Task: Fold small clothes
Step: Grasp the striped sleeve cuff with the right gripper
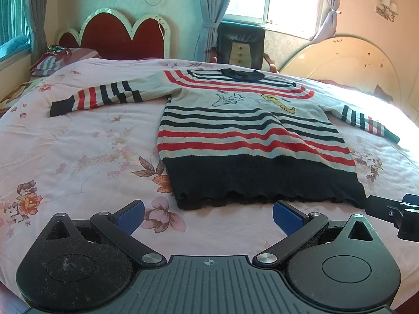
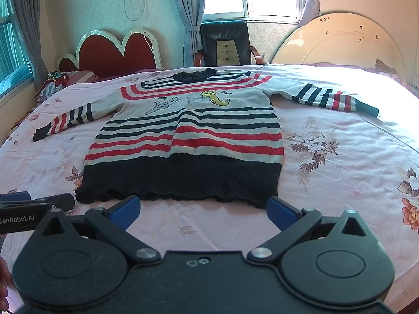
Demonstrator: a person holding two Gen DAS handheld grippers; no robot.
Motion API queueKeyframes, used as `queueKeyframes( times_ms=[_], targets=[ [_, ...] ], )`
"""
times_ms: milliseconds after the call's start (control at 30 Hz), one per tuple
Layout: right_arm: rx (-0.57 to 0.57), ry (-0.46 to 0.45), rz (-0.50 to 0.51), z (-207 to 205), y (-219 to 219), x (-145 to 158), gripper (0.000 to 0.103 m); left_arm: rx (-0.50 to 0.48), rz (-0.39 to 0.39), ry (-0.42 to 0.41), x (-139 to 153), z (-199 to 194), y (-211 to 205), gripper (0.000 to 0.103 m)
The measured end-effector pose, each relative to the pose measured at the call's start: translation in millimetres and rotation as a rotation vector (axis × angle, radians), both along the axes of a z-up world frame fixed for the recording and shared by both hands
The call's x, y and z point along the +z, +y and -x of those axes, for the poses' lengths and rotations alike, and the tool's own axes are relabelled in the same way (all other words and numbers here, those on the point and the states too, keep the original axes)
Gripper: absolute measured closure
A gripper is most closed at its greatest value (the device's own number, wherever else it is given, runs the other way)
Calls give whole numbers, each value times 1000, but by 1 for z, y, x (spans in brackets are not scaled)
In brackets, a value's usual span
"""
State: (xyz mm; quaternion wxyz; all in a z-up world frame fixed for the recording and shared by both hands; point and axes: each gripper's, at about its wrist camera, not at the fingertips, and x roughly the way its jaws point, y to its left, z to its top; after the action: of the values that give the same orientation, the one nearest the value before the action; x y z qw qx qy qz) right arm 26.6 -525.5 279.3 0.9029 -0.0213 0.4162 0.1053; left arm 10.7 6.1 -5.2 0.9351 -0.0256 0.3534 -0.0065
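Observation:
A small striped sweater (image 1: 248, 136) lies flat and face up on the bed, sleeves spread to both sides, its dark hem nearest me; it also shows in the right wrist view (image 2: 188, 136). It has red, navy and grey stripes and cartoon figures on the chest. My left gripper (image 1: 208, 216) is open and empty, just short of the hem's left part. My right gripper (image 2: 203, 210) is open and empty, just short of the hem's right part. The right gripper shows at the edge of the left wrist view (image 1: 392, 212), and the left gripper in the right wrist view (image 2: 34, 206).
The bed has a pink floral cover (image 1: 78, 157). A red heart-shaped headboard (image 1: 123, 36) and a pillow (image 1: 52, 61) are at the far left. A black chair (image 1: 241, 44) stands under the window. A cream round headboard (image 2: 337, 41) stands at the far right.

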Motion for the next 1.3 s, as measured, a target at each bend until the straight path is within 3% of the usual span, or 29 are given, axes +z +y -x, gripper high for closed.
queueKeyframes(
  times_ms=[167,300,367,733,900,967,1033,1067,1200,1300],
  targets=[
    [-46,-37,-48,-15,-18,6,1,8,53,-51,11,-28,6,0],
    [-191,-126,-54,-48,-51,17,1,-30,61,-96,18,-64,4,0],
    [-264,-129,-42,-72,-68,18,1,-23,55,-106,20,-83,1,0],
    [-453,-163,-69,-163,-144,6,1,44,25,-95,12,-177,-9,0],
    [-507,-194,-87,-200,-169,-8,4,12,67,-23,-4,-214,-16,0],
    [-521,-213,-90,-210,-177,-13,7,4,71,-13,-11,-221,-22,0],
    [-543,-216,-103,-224,-188,-20,28,-19,79,16,-17,-230,-27,0],
    [-555,-211,-120,-232,-195,-25,33,-17,66,24,-19,-234,-30,0],
    [-616,-200,-181,-256,-227,-46,37,-18,60,21,-26,-249,-34,0],
    [-678,-178,-241,-272,-255,-67,48,-39,21,27,-29,-263,-40,0]
  ],
)
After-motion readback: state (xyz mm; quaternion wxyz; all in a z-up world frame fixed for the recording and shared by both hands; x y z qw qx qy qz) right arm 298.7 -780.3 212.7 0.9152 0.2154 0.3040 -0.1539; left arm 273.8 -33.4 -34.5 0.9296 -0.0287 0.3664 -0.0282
